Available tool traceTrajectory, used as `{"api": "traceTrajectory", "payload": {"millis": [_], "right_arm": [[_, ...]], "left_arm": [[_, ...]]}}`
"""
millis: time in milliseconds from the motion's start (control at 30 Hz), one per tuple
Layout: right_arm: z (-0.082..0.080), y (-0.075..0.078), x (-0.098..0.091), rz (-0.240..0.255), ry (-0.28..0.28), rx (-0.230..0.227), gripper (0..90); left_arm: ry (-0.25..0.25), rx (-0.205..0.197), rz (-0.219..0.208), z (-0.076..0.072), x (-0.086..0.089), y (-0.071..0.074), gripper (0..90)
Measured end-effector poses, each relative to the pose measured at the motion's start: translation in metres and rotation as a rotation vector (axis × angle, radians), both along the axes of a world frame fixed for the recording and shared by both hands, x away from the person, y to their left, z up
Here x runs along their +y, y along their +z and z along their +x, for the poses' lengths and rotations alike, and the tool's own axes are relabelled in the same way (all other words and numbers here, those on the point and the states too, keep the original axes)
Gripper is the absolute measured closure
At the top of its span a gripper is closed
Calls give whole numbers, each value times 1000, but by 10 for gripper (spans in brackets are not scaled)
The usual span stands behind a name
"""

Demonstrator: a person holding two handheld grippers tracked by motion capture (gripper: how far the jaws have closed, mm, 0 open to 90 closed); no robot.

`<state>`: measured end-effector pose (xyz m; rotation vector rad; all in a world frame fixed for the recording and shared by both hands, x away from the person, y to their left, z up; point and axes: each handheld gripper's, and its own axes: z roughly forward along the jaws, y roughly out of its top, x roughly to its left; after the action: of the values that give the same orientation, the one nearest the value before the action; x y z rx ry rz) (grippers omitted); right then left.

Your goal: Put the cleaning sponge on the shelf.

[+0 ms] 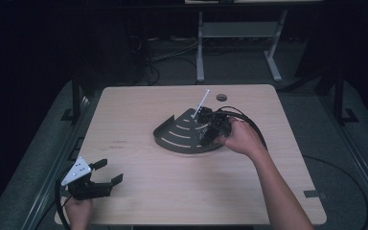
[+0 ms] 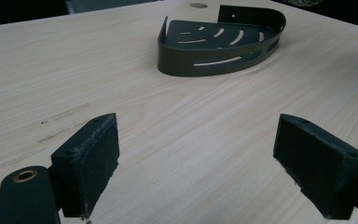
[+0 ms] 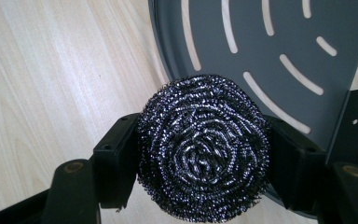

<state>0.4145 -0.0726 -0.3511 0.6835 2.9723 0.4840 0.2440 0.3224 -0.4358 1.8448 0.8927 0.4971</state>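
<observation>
A round steel-wool scourer (image 3: 203, 149) sits squeezed between the two black jaws of my right gripper (image 3: 200, 154), which is shut on it. It hangs over the curved edge of a dark grey quarter-round slotted basket (image 3: 270, 42). In the high view that basket (image 1: 179, 139) lies mid-table, and my right gripper (image 1: 209, 131) is over its right part, held by a hand. Near the front left corner my left gripper (image 1: 111, 170) is open with nothing in it. Its own view has the jaws wide apart (image 2: 198, 135) and the basket (image 2: 214, 58) farther off on the wood.
The light wooden table (image 1: 172, 187) has a small round cable hole (image 1: 221, 97) near its far edge. A black cable (image 1: 249, 122) loops behind the right hand. Beyond the table are a dark floor and the legs of another desk (image 1: 200, 52).
</observation>
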Motion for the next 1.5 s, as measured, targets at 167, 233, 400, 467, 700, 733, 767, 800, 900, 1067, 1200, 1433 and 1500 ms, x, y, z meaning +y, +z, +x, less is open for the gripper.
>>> {"api": "traceTrajectory", "payload": {"millis": [167,233,400,467,700,733,767,800,900,1067,1200,1433,1500], "right_arm": [[3,2,3,-3,4,-4,323],[5,2,4,7,2,4,323],[10,-2,4,1,-2,15,323],[13,-3,4,0,-6,20,323],[18,-3,6,-7,-7,23,323],[19,-2,7,-10,-7,21,323],[20,-1,8,-11,-5,18,323],[20,0,9,-14,-8,16,323],[23,1,9,19,-5,31,323],[30,-5,9,12,-20,42,323],[36,-13,9,-4,-30,54,323],[43,-27,14,-26,-36,59,323],[45,-32,17,-35,-32,48,322]], "left_arm": [[-1,0,0,0,0,0,137],[0,0,0,0,0,0,137],[0,1,-1,0,0,0,137],[-1,1,0,0,0,0,137],[1,0,-2,0,0,0,137],[0,0,1,0,0,0,137],[1,0,1,0,1,0,137],[1,1,1,0,1,0,137],[2,0,-2,0,1,0,137],[0,2,-2,1,1,-1,137],[0,3,-3,1,1,-1,137],[2,1,-6,0,2,0,137],[1,3,-5,1,2,-1,137]]}}
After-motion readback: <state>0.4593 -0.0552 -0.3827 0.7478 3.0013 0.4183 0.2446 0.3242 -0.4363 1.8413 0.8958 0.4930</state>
